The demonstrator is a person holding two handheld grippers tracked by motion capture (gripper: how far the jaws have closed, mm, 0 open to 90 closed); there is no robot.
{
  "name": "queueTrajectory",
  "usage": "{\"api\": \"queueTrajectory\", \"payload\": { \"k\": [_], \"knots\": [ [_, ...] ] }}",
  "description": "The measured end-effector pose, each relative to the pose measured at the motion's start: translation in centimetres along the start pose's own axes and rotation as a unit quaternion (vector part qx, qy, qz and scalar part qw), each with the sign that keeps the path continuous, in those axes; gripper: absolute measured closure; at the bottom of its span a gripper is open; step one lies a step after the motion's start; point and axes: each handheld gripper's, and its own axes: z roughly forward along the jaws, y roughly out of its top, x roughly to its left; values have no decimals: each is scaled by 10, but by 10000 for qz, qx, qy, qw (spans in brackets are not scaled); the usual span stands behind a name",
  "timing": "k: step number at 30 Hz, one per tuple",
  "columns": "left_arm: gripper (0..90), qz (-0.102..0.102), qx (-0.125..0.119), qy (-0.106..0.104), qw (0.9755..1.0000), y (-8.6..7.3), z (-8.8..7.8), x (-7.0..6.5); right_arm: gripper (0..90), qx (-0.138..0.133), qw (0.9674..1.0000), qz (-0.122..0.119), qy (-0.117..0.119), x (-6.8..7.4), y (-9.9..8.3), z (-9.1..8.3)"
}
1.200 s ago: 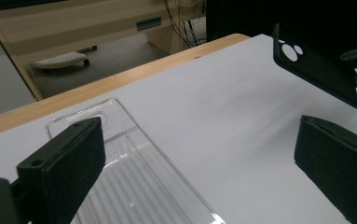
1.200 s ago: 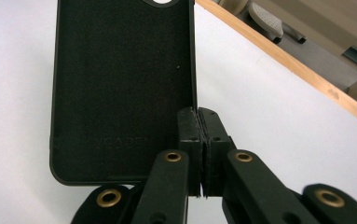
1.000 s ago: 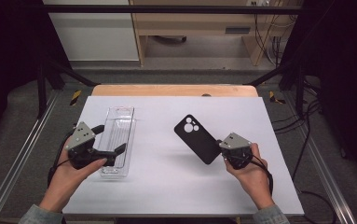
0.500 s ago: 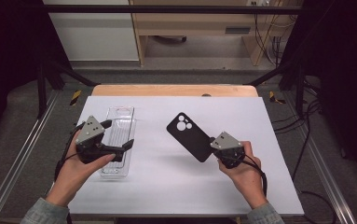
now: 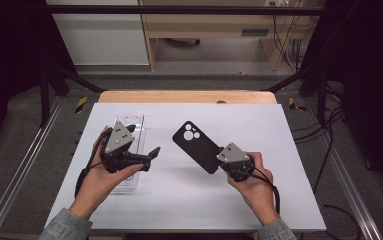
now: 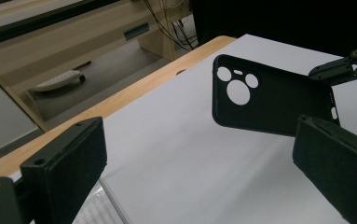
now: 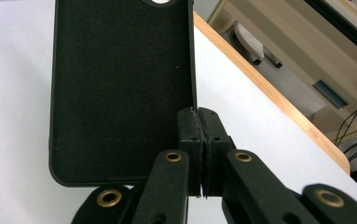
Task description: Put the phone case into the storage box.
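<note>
A black phone case (image 5: 195, 145) with round camera cut-outs hangs tilted above the white table (image 5: 179, 200). My right gripper (image 5: 220, 156) is shut on its lower right edge; in the right gripper view the pads (image 7: 189, 126) pinch the rim of the case (image 7: 115, 93). My left gripper (image 5: 143, 142) hovers over a clear plastic tray (image 5: 131, 125) at the left, open and holding nothing. Its wide jaws point right toward the case (image 6: 269, 98), with a clear gap between them and it. In the left gripper view the right gripper's (image 6: 348, 70) jaws show at the case's far edge.
A wooden strip (image 5: 186, 96) runs along the table's back edge. Behind it stand a wooden bench and white cabinet on grey floor. Metal rails flank both sides, and cables hang at the right (image 5: 329, 130).
Both hands have moved inward. The right gripper carried the phone case leftward, and the left gripper rose slightly off the clear tray and shifted right toward the case.
</note>
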Motion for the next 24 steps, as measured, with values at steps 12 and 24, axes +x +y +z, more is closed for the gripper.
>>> {"api": "queueTrajectory", "payload": {
  "k": [12,24],
  "knots": [
    [27,124,30,72,9999,4,6,-10,893,-103,9998,-110,-96,11,5,-1],
    [35,212,100,136,9996,7,11,-18,893,-228,9995,-67,-210,13,8,-5]
  ]
}}
